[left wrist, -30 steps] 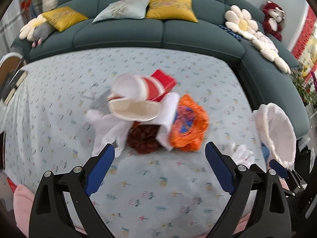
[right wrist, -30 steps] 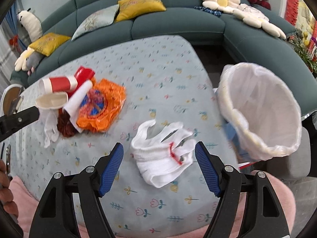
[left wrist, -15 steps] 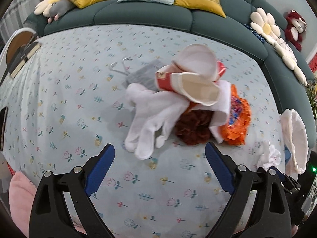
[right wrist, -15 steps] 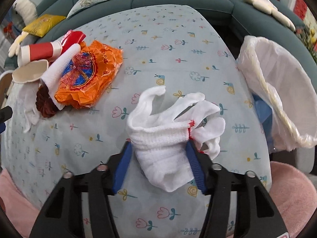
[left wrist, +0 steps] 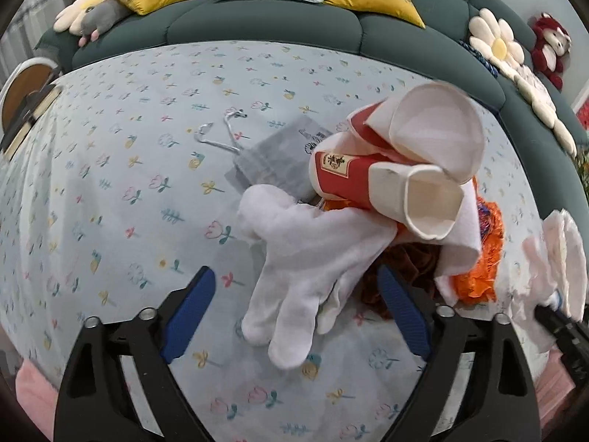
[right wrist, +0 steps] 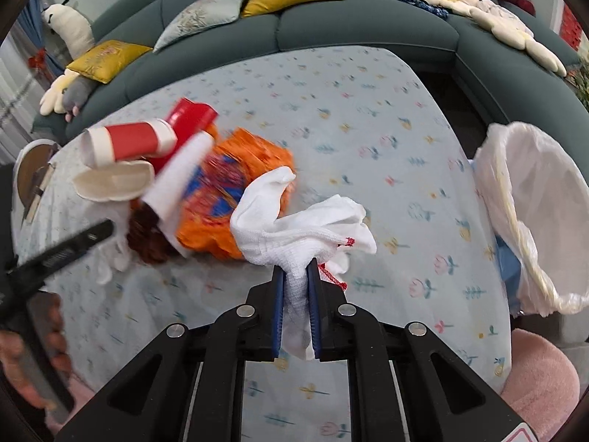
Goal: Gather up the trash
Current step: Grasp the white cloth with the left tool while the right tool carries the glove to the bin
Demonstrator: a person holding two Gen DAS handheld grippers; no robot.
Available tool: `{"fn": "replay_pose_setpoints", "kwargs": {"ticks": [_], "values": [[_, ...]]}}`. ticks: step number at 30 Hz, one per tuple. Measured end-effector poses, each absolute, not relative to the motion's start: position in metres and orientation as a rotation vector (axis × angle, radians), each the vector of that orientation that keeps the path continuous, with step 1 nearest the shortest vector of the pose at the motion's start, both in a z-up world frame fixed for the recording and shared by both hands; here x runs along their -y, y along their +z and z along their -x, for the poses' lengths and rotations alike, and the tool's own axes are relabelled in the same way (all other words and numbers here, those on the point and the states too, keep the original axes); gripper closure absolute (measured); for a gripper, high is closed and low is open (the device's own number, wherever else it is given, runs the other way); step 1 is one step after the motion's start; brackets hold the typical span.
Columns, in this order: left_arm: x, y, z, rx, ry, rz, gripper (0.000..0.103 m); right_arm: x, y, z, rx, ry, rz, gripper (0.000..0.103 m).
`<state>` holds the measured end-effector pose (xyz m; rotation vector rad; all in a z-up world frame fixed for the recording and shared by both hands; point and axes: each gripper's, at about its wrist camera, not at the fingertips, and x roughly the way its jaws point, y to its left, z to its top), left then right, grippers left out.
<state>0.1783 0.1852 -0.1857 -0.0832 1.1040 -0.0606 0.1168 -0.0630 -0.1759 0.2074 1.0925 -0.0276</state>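
Right gripper [right wrist: 295, 305] pinches white knit glove [right wrist: 294, 221] between its pads.

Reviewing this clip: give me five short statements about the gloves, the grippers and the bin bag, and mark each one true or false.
1. The right gripper is clamped on a white knitted glove. True.
2. The left gripper is shut on the smooth white glove. False: its jaws are closing, but the pads stand apart on either side of the glove and do not press it.
3. Two red and white paper cups lie on their sides in the trash pile. True.
4. The white bin bag already holds the orange wrapper. False: the orange wrapper lies on the tablecloth in the pile.
5. The bin bag stands open at the table's edge. True.
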Motion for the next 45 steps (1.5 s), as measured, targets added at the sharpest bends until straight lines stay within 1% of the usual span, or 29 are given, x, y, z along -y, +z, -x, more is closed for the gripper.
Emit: {"fn": "replay_pose_setpoints", "kwargs": {"ticks": [1, 2, 3, 4, 5, 6, 7, 8, 9, 10, 14, 20, 26, 32, 45], "values": [[-0.185, -0.189, -0.18, -1.114, -0.069, 0.081, 0.032, 0.06, -0.173, -0.119, -1.089, -0.025, -0.207, 0.091], [-0.185, -0.191, -0.18, -1.121, -0.075, 0.083, 0.037, 0.059, -0.17, -0.12, -1.086, -0.022, -0.207, 0.091], [-0.185, -0.194, -0.181, -1.132, -0.089, 0.091, 0.047, 0.057, -0.169, -0.122, -1.085, -0.021, -0.207, 0.091], [-0.186, -0.196, -0.181, -1.141, -0.095, 0.099, 0.055, 0.055, -0.167, -0.123, -1.084, -0.02, -0.208, 0.091], [-0.186, -0.197, -0.181, -1.145, -0.099, 0.107, 0.059, 0.055, -0.165, -0.123, -1.078, -0.02, -0.208, 0.091], [-0.187, -0.198, -0.18, -1.148, -0.11, 0.121, 0.069, 0.053, -0.163, -0.123, -1.075, -0.016, -0.211, 0.091], [-0.187, -0.199, -0.179, -1.151, -0.115, 0.131, 0.077, 0.053, -0.161, -0.123, -1.071, -0.014, -0.212, 0.091], [-0.188, -0.198, -0.177, -1.153, -0.122, 0.142, 0.08, 0.053, -0.16, -0.123, -1.067, -0.011, -0.212, 0.091], [-0.188, -0.197, -0.176, -1.15, -0.127, 0.148, 0.088, 0.052, -0.158, -0.124, -1.063, -0.009, -0.21, 0.091], [-0.187, -0.195, -0.173, -1.144, -0.129, 0.149, 0.091, 0.052, -0.156, -0.124, -1.06, -0.006, -0.21, 0.091], [-0.183, -0.178, -0.161, -1.107, -0.133, 0.147, 0.091, 0.052, -0.141, -0.12, -1.027, 0.006, -0.218, 0.091], [-0.169, -0.135, -0.138, -1.037, -0.163, 0.144, 0.091, 0.058, -0.107, -0.107, -0.942, 0.024, -0.241, 0.091], [-0.139, -0.085, -0.125, -0.958, -0.236, 0.142, 0.091, 0.073, -0.072, -0.092, -0.85, 0.029, -0.267, 0.091], [-0.087, -0.041, -0.119, -0.886, -0.337, 0.113, 0.091, 0.097, -0.04, -0.071, -0.759, 0.008, -0.28, 0.091], [0.045, 0.009, -0.108, -0.811, -0.558, 0.025, 0.091, 0.18, 0.0, -0.037, -0.614, -0.113, -0.322, 0.091]]}}
